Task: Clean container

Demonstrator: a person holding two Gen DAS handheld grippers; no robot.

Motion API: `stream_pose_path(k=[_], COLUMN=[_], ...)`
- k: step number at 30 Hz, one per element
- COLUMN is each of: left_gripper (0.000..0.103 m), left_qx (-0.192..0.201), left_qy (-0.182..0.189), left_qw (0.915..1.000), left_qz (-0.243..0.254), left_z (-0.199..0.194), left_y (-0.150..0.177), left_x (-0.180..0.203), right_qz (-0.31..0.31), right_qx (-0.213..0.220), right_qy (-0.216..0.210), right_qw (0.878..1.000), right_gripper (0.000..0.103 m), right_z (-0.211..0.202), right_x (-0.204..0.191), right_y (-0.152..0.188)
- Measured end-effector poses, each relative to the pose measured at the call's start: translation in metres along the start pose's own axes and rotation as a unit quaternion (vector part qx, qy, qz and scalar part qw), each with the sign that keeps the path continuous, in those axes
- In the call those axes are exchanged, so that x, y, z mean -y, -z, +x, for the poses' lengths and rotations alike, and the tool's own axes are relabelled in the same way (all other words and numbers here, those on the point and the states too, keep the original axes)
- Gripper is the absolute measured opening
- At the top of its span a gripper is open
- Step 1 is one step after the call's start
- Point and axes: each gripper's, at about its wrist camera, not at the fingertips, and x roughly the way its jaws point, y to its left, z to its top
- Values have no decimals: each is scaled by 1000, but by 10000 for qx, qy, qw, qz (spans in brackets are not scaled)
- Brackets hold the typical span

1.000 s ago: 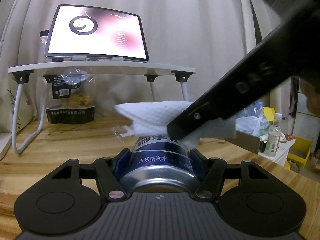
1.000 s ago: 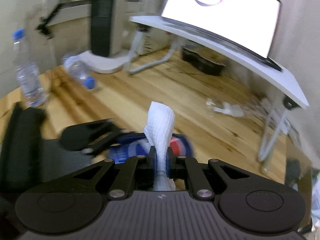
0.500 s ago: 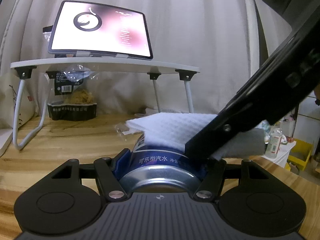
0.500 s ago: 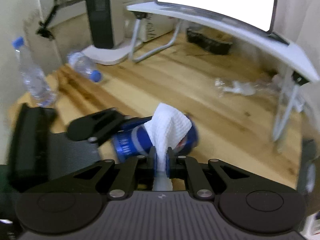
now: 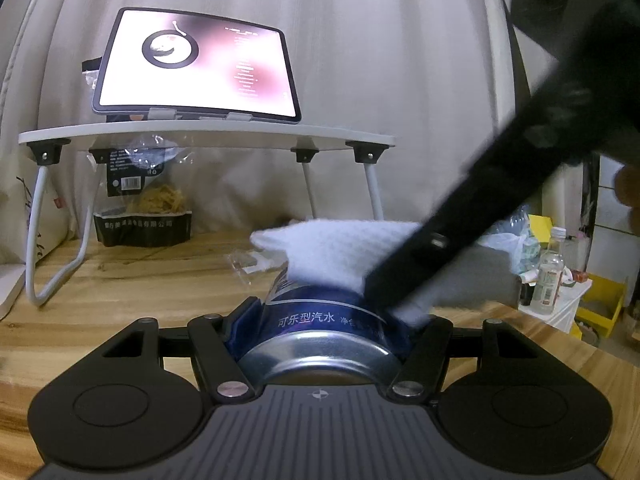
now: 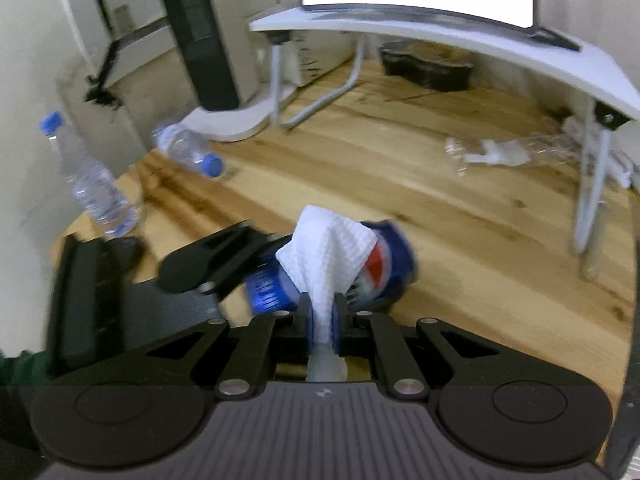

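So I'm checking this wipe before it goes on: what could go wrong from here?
1. The left gripper holds the blue can lying sideways by its bottom end only; pressure from the cloth could tip or twist it loose.
2. The right gripper pinches just a narrow fold of the white cloth, so it might slip out mid-wipe.
3. If the can is open, leftover drink may spill onto the wooden table.

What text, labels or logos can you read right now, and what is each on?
"可乐型汽水": blue can, held sideways in the left gripper.
Red, white and blue round logo, no words: same can.
White print on the snack bag's black band: too blurred to read.
Tablet text: too small.
Bottle labels: unreadable.
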Motion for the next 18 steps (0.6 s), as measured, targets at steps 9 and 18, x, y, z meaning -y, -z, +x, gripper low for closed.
stream_pose_path(k=[9, 18], left_gripper=[67, 67], left_qx=[44, 20], left_qy=[-120, -73], left_qw=[9999, 9999], left_qz=[6, 70], left_z=[0, 1], left_y=[0, -1], left_x=[0, 1], right_qz=[169, -343], right_qx=[182, 129], right_qy=[314, -35], right_qw=[9992, 9993], right_gripper=[12, 13], right_z=[12, 10], right_x=[13, -29], right_y=[-20, -13])
